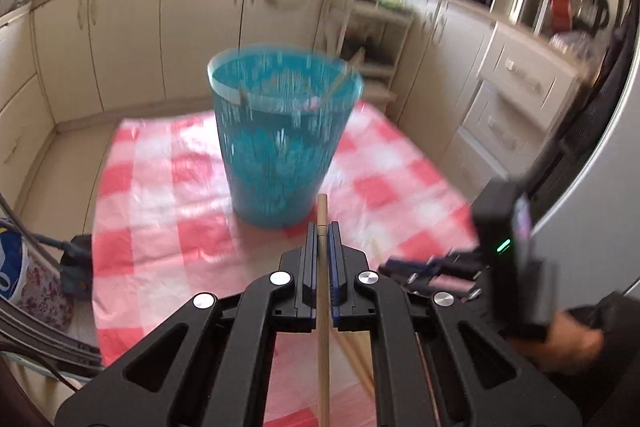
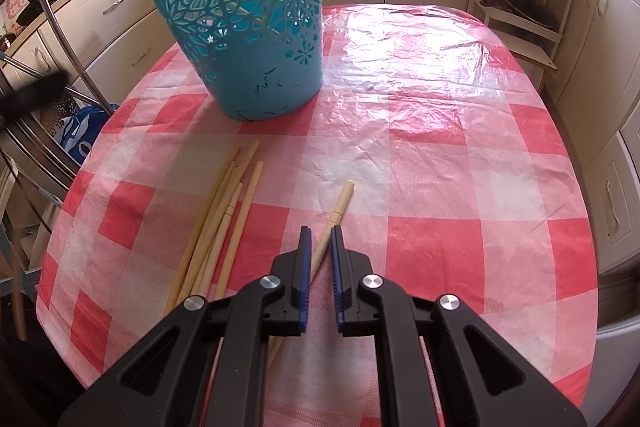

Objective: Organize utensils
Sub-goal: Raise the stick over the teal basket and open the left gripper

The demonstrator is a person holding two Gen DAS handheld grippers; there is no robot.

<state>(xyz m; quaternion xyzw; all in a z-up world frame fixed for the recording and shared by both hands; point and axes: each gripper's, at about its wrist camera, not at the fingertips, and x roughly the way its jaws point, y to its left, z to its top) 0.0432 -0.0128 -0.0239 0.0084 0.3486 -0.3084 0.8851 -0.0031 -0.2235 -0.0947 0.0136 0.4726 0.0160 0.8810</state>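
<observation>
Left gripper (image 1: 322,231): jaws clamped on one pale wooden chopstick (image 1: 323,327), which runs lengthwise between the pads, its tip poking out ahead of them toward the base of the teal plastic basket with cut-out flower pattern (image 1: 280,147). The left wrist view is motion-blurred. Two or three more chopsticks show under the gripper frame, lying on the red-and-white checked plastic tablecloth (image 1: 160,227) that covers the counter. A couple of sticks lean inside the basket, their ends above its rim at the far right side.

Right gripper (image 2: 319,233): jaws narrow, a small gap between the blue pads, poised just above the cloth. A single loose chopstick (image 2: 338,209) lies slanted on the cloth, passing under the gap; whether the pads touch it cannot be told, and nothing looks lifted. Left of it, a loose bundle of pale chopsticks (image 2: 224,215) lies fanned on the cloth, near the basket but apart from it.

Basket stands upright on the cloth at the counter's far left in the right wrist view. Cream kitchen cabinets (image 2: 608,27) ring the counter.

In the left wrist view the right gripper's black body and the hand (image 1: 576,343) that holds it show at right edge.
</observation>
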